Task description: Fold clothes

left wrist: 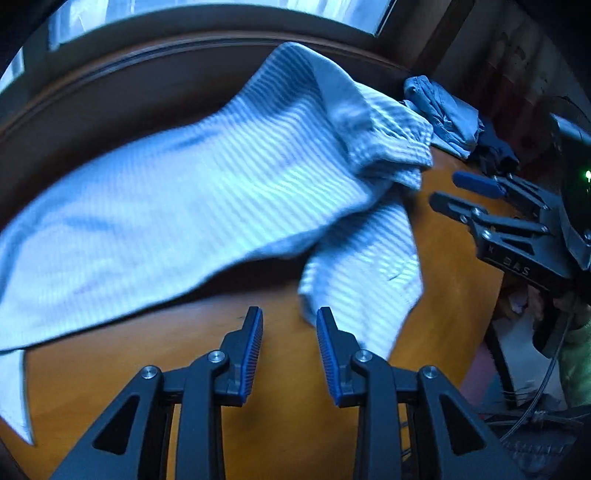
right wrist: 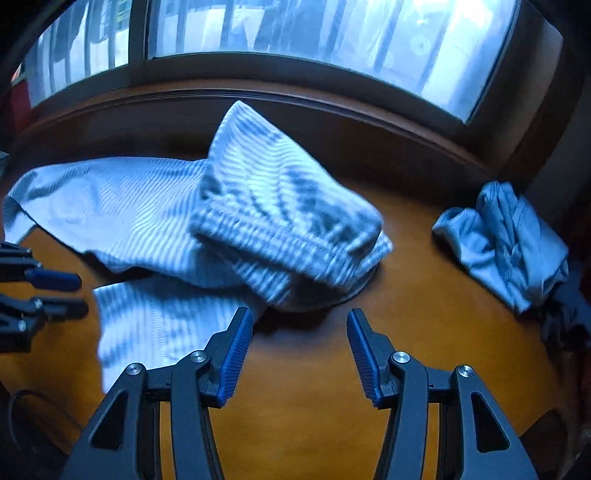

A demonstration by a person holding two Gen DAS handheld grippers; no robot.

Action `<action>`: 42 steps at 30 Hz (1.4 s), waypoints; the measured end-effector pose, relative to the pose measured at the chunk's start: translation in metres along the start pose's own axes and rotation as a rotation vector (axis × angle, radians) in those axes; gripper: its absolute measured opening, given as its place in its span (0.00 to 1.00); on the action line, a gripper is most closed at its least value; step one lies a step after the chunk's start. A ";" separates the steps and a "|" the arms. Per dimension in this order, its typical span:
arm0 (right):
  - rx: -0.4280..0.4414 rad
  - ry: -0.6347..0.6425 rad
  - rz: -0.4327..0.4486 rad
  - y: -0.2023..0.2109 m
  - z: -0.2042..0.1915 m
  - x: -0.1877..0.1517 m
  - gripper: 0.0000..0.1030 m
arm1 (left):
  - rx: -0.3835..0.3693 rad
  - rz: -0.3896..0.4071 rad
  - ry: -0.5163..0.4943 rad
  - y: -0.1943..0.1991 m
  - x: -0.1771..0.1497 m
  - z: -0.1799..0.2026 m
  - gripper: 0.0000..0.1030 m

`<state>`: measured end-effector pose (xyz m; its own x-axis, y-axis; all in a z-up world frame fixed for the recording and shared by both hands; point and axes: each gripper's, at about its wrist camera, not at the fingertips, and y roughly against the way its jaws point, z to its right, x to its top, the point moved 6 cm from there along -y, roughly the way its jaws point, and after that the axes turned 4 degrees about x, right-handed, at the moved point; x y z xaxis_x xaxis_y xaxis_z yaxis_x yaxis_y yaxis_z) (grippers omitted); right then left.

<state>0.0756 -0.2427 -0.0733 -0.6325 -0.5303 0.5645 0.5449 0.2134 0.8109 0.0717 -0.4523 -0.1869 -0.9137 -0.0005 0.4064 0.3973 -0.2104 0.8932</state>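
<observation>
A blue-and-white striped garment (left wrist: 192,192) lies crumpled across the wooden table (left wrist: 288,424), its waistband end (right wrist: 280,236) bunched on top. My left gripper (left wrist: 290,321) is open just above the table, its right fingertip at a loose striped flap (left wrist: 369,280). Nothing is between its fingers. The right gripper (right wrist: 300,325) is open too, hovering in front of the bunched end with bare wood (right wrist: 306,406) between its pads. From the left wrist view the right gripper (left wrist: 448,192) shows at the right; from the right wrist view the left gripper (right wrist: 74,293) shows at the left edge.
A folded plain blue garment (right wrist: 506,240) sits at the table's right, with a dark cloth (right wrist: 565,317) beside it. A window (right wrist: 295,33) and dark sill run behind the table. A cable (left wrist: 546,406) hangs off the right edge.
</observation>
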 end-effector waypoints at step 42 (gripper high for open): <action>0.316 -0.489 -0.038 -0.075 0.100 0.064 0.26 | 0.446 0.217 0.396 0.078 -0.033 -0.054 0.04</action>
<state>-0.0614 -0.2107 -0.0828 -0.8698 -0.1180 0.4791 0.3739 0.4759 0.7961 0.1278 -0.5214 -0.1410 -0.7365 -0.3773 0.5615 0.4961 0.2631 0.8275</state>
